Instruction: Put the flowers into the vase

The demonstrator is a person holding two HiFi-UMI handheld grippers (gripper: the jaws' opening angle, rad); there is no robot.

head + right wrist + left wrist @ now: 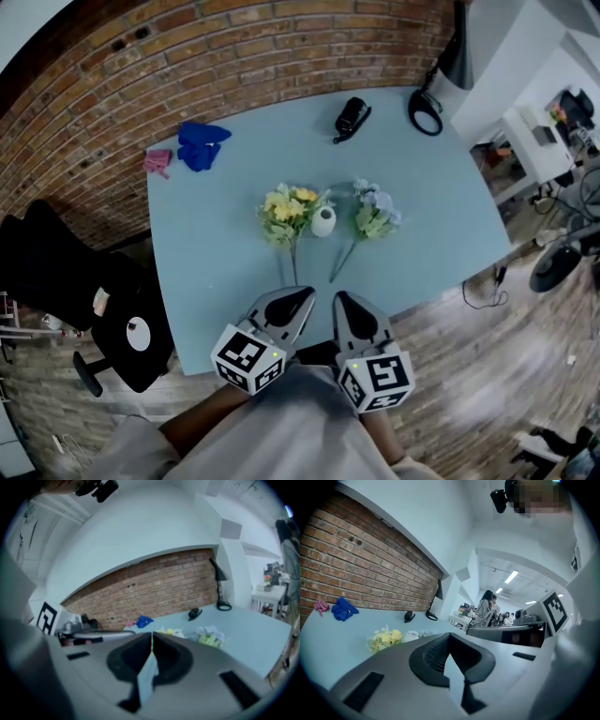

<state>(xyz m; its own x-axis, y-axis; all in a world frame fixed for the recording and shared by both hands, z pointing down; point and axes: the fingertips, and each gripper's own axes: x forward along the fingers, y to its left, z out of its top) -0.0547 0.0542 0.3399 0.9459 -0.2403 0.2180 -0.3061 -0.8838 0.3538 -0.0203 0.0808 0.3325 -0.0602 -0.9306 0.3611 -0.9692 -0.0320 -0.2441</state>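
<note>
Hovering over the near edge of the light-blue table (pixel 206 281), the left gripper (pixel 305 298) and right gripper (pixel 343 302) sit side by side. Both have jaws pressed together with nothing between them.

Step in hand, as I judge it: the very start, reaching for a first stem. No flower is in the vase yet. The next move calls for spreading the jaws, then coming down on a stem near its free end, where it lies flat on the table closest to the grippers. The left gripper looks best lined up with the yellow bunch, the right with the pale one. After that the stem has to be tipped upright and threaded into a narrow mouth. The vase is small and probably light, so a bump could knock it over.

Task things:
- **Yellow flower bunch** (pixel 289 208): heads point away from the person, thin stem runs toward the near edge.
- **White vase** (pixel 323 222): stands upright between the two bunches, just beside both heads. Whether it touches them, cannot tell.
- **Pale blue-white bunch** (pixel 375 211): right of the vase, stem angled toward the near edge, so the two stems converge near the grippers.
</note>
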